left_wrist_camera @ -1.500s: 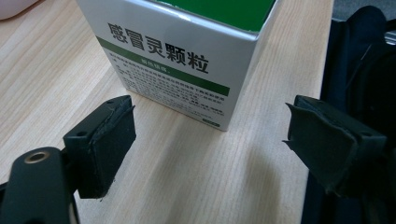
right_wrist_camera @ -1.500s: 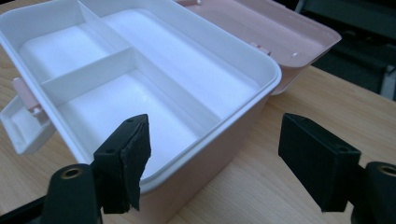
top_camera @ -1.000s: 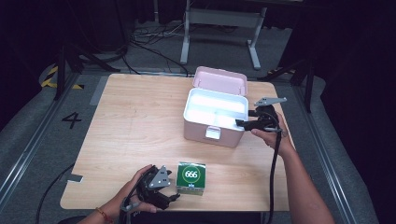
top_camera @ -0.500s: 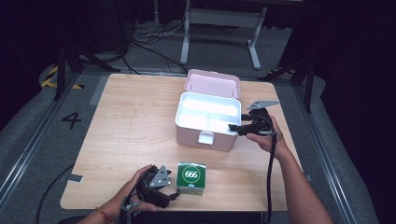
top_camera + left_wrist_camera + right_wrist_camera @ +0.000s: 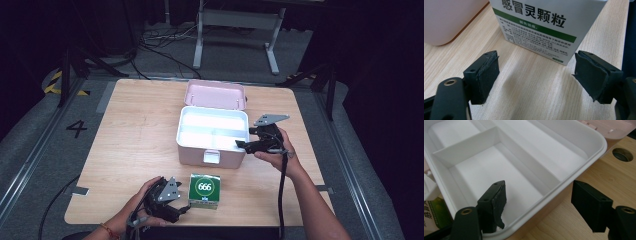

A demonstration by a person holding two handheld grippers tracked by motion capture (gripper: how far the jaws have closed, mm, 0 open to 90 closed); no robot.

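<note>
An open pink storage box (image 5: 192,152) with a white divided tray (image 5: 486,177) stands mid-table, its lid (image 5: 215,94) folded back. My right gripper (image 5: 242,144) is open at the box's right front corner; its jaws straddle the rim (image 5: 564,187), one inside the tray and one over the table. A green medicine carton (image 5: 204,189) marked 666 lies near the front edge. My left gripper (image 5: 181,210) is open just left of it, and the carton's white printed side (image 5: 544,25) sits a little beyond the jaws, not between them.
The wooden table (image 5: 135,130) has bare room on its left half. A round hole (image 5: 622,155) in the tabletop lies beside the box. The pink box wall (image 5: 446,20) stands to the left of the carton. A metal frame (image 5: 235,30) and cables are on the floor behind.
The pink box has slid left and toward the front edge, and my right gripper has moved with it. The left gripper and carton have stayed put.
</note>
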